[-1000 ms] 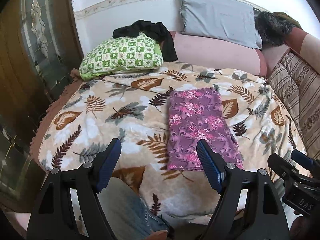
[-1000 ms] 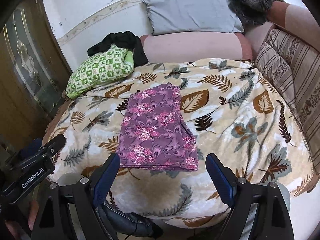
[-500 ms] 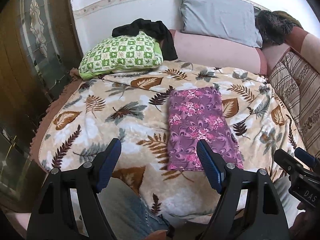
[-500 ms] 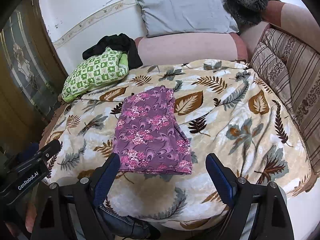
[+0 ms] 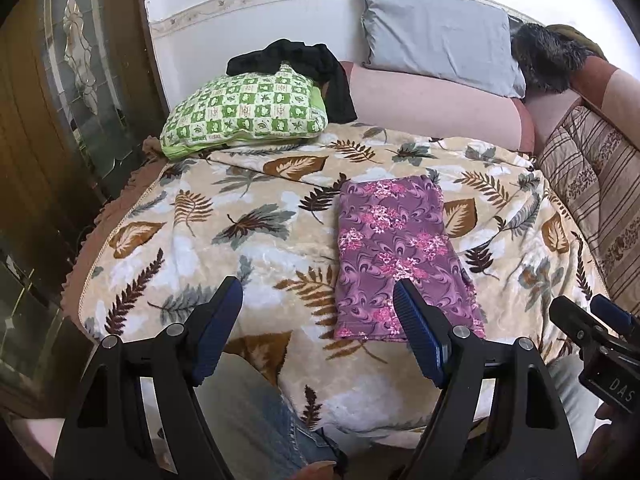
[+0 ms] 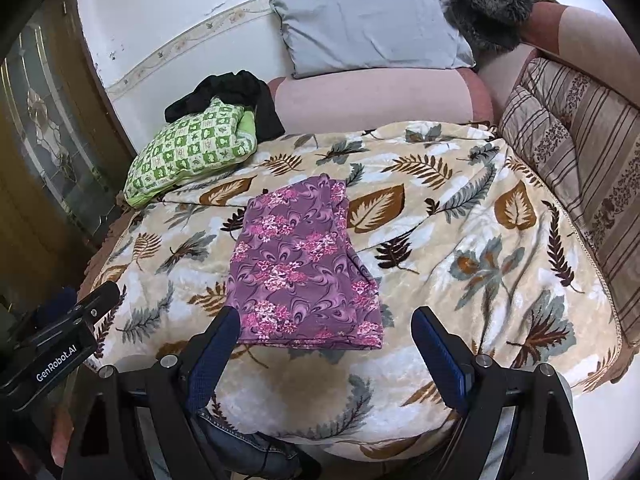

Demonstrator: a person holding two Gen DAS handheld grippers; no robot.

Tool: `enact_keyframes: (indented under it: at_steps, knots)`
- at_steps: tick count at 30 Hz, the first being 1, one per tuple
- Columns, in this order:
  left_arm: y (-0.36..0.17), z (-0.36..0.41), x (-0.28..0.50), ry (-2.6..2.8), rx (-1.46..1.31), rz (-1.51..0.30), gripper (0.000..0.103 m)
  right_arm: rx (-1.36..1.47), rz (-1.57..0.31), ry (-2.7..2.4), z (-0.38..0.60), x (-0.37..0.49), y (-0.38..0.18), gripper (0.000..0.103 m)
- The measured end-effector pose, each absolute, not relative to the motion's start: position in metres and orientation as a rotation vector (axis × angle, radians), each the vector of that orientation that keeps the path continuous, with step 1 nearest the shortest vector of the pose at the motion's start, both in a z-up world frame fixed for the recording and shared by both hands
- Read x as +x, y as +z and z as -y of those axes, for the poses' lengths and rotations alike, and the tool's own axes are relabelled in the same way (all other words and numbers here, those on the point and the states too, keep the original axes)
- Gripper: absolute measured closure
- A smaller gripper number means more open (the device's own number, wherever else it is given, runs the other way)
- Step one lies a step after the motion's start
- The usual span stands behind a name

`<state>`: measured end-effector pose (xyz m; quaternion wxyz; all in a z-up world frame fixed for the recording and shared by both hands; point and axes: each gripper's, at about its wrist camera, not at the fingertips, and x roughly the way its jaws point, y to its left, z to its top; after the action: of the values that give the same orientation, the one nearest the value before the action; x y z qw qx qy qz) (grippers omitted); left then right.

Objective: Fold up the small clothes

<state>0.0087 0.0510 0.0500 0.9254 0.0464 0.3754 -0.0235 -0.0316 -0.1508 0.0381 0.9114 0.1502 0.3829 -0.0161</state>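
The purple floral garment lies flat on the bed, long axis toward 12 o'clock, at 1 o'clock from the spread, empty left hand-held gripper and 11 o'clock from the equally spread right hand-held gripper, neither clearly nearer.

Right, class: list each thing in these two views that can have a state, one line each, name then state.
purple floral garment: folded into a long strip, flat on the blanket, held by neither gripper
left gripper: open, empty
right gripper: open, empty
leaf-print blanket: spread over the bed
green checked pillow: lying at the bed's far left
black garment: crumpled, unfolded, behind that pillow
grey pillow: propped against the wall
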Motion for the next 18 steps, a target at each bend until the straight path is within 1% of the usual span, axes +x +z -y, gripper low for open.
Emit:
enact_keyframes:
  at_steps: [18]
  knots:
    - [0.0463, -0.0472, 0.0023, -0.018, 0.084, -0.766, 0.025, 0.311, -0.791, -0.031, 0.152, -0.0294, 0.0367, 0.017]
